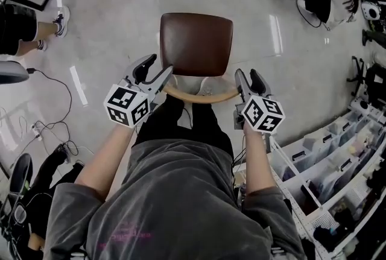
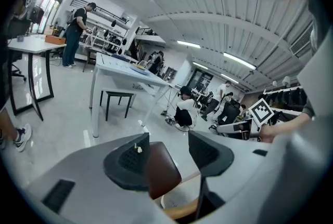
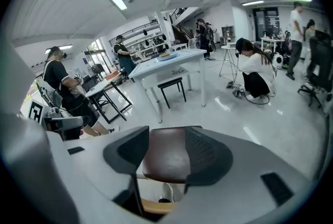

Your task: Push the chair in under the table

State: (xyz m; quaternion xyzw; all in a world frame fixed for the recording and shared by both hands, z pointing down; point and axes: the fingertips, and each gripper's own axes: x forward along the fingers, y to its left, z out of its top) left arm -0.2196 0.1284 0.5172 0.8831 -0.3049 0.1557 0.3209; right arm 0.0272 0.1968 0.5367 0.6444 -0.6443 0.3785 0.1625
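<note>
A chair with a brown padded seat [image 1: 196, 41] and a curved wooden backrest [image 1: 199, 97] stands on the grey floor right in front of me. My left gripper [image 1: 155, 70] hovers open at the backrest's left end. The right gripper [image 1: 248, 79] hovers open at its right end. Neither has anything between its pads. In the left gripper view the seat [image 2: 164, 168] and backrest [image 2: 182, 211] lie below the open left gripper [image 2: 169, 153]. The right gripper view shows the seat [image 3: 166, 160] beyond the open right gripper [image 3: 167, 153]. A white table [image 3: 166, 62] stands further off.
A shelving rack [image 1: 338, 156] with bins runs along my right. Cables [image 1: 48, 126] and a black office chair [image 1: 18, 174] lie at the left, near a person's leg [image 1: 36, 29]. A dark stool [image 3: 171, 88] sits under the white table; a crouching person [image 3: 255, 75] is beyond.
</note>
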